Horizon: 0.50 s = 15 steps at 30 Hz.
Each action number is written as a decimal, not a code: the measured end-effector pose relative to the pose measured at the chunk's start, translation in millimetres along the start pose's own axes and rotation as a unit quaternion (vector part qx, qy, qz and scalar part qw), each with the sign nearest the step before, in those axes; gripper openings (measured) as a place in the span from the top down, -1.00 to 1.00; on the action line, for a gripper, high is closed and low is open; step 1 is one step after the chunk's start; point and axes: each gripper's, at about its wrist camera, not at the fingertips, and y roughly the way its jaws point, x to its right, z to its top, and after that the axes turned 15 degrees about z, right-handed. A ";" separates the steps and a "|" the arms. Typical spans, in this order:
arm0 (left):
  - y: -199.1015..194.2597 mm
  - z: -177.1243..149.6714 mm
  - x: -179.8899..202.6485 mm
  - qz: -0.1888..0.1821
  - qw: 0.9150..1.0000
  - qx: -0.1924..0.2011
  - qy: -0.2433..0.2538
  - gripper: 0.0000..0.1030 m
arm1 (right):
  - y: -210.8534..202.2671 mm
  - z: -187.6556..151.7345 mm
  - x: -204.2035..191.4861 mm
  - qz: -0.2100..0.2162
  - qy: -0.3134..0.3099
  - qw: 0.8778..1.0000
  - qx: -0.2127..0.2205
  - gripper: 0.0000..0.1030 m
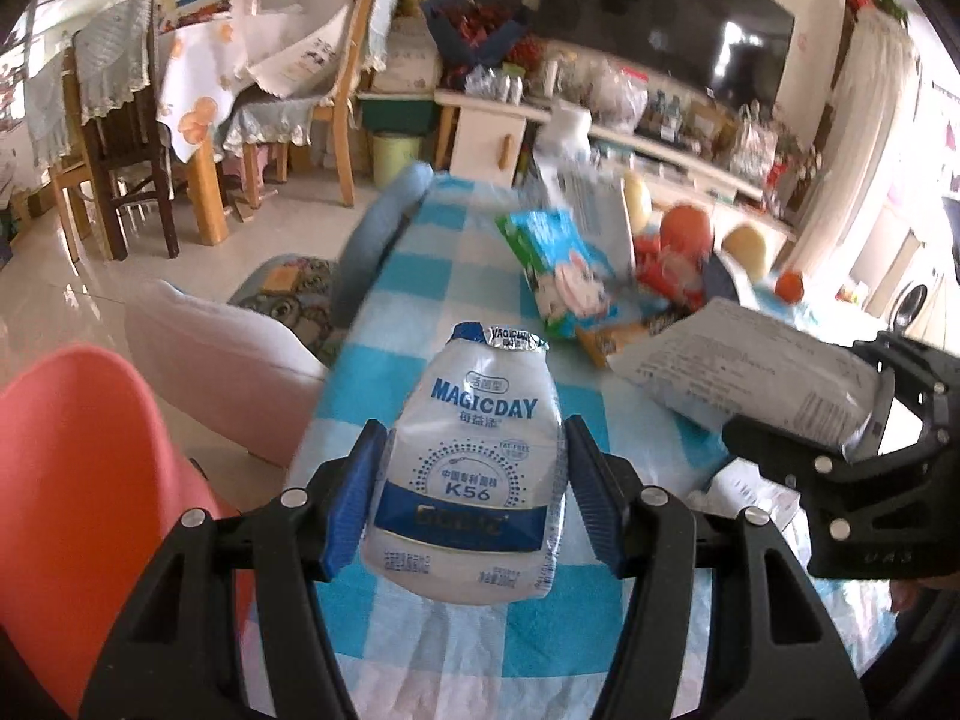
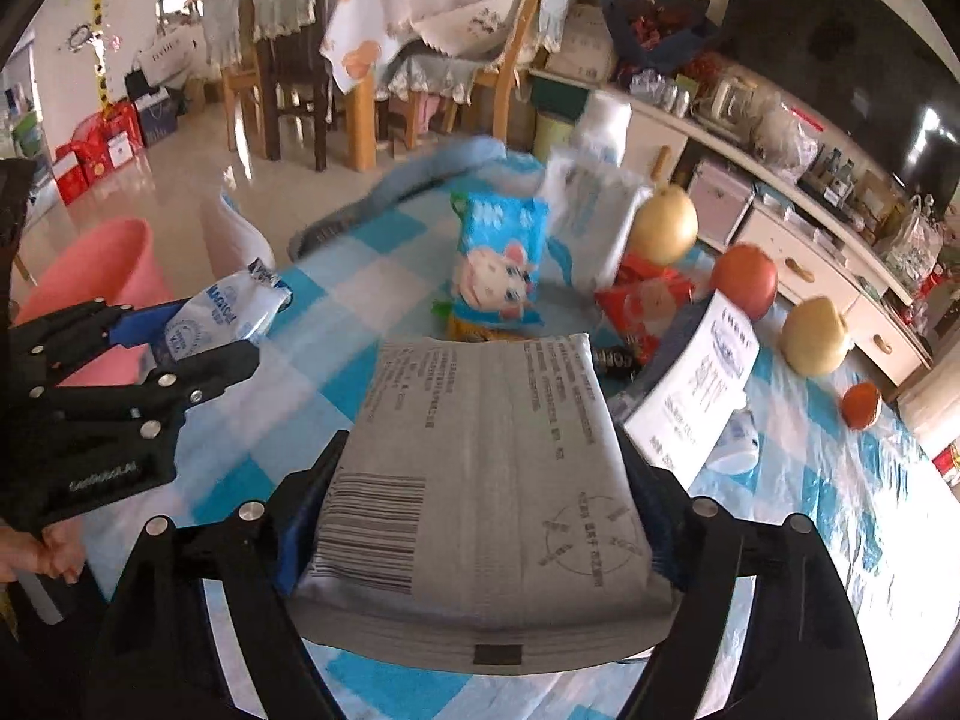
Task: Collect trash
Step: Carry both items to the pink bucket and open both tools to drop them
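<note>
My left gripper (image 1: 471, 480) is shut on an empty white and blue MAGICDAY drink pouch (image 1: 474, 456), held above the checked tablecloth (image 1: 414, 276). Its blue pads press both sides of the pouch. From the right wrist view the same left gripper (image 2: 240, 336) with the pouch (image 2: 231, 315) shows at the left. My right gripper (image 2: 480, 480) is shut on a grey printed packet (image 2: 492, 456) with a barcode, lifted off the table. The left wrist view has that right gripper (image 1: 864, 420) and packet (image 1: 750, 372) at the right.
A pink bin (image 1: 78, 480) stands on the floor left of the table, beside a white seat (image 1: 222, 360). On the table lie a blue snack bag (image 2: 501, 258), a red wrapper (image 2: 645, 306), a white card (image 2: 702, 384), pears (image 2: 663, 225) and a tomato (image 2: 744, 279).
</note>
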 end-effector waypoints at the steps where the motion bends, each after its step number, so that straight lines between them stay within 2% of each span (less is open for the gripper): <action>1: -6.1 2.9 -6.4 0.002 1.000 0.008 -0.010 -0.19 | -5.6 3.6 -6.2 0.003 -0.004 1.000 0.007 -0.58; 6: -28.9 11.5 -39.9 0.016 0.998 0.037 -0.053 -0.19 | -25.5 21.3 -39.9 0.031 -0.023 0.999 0.033 -0.58; 9: -42.3 13.7 -73.4 0.039 0.994 0.053 -0.092 -0.19 | -32.0 34.6 -71.1 0.053 -0.047 0.996 0.046 -0.58; 13: -51.6 10.1 -130.6 0.104 0.982 0.060 -0.149 -0.19 | -32.7 51.7 -126.4 0.092 -0.091 0.990 0.059 -0.58; 15: -52.3 5.7 -152.4 0.123 0.975 0.054 -0.176 -0.19 | -28.8 57.7 -149.7 0.107 -0.110 0.986 0.061 -0.58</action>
